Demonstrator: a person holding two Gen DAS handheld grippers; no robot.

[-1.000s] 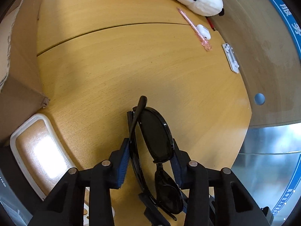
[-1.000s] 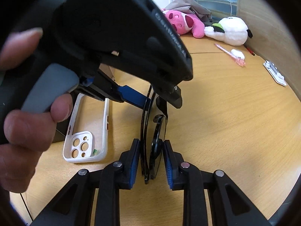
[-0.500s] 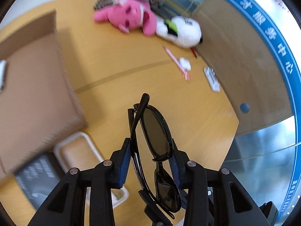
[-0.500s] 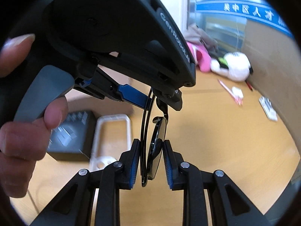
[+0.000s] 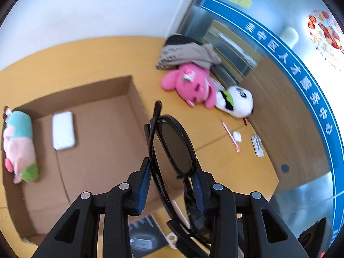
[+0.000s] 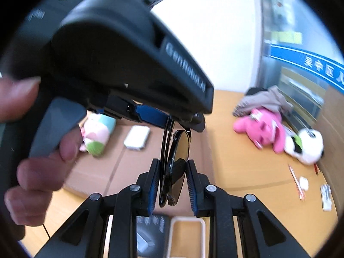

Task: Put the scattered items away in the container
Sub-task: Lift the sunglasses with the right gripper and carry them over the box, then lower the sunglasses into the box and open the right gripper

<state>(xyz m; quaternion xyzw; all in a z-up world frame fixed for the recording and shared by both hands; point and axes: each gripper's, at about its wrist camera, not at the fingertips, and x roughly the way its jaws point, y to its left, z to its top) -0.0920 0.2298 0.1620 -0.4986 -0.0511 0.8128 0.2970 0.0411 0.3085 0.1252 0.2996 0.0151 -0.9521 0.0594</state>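
I have the black sunglasses (image 5: 175,148) folded and held up in the air between both grippers, above the near edge of the cardboard box (image 5: 103,142). My left gripper (image 5: 172,185) has its blue pads (image 5: 144,185) clamped on the frame, one pad on the folded temple side and the other against the lens rim. My right gripper (image 6: 173,182) holds the other end of the same sunglasses (image 6: 178,157); its pads sit on either side of the frame and lens, closed on them. In the right wrist view the left gripper's black body fills the upper left, with a person's hand (image 6: 32,167) wrapped around its grey trigger.

The box lies open on the tabletop (image 5: 217,167), beyond and to the left of the sunglasses. Inside it rest a pastel plush toy (image 5: 19,148) against the left wall and a white rectangular item (image 5: 63,130) on the box floor, apart from each other.

Further out on the tabletop, to the right, a pink plush (image 5: 191,86) lies touching a panda plush (image 5: 236,103), with a grey cloth bundle (image 5: 185,53) behind them. A pink pen (image 5: 231,136), a small white object (image 5: 237,136) and a white strip-shaped item (image 5: 257,145) lie near the right edge. Beneath the grippers I see a black booklet (image 6: 150,234) and a white phone case (image 6: 187,236).
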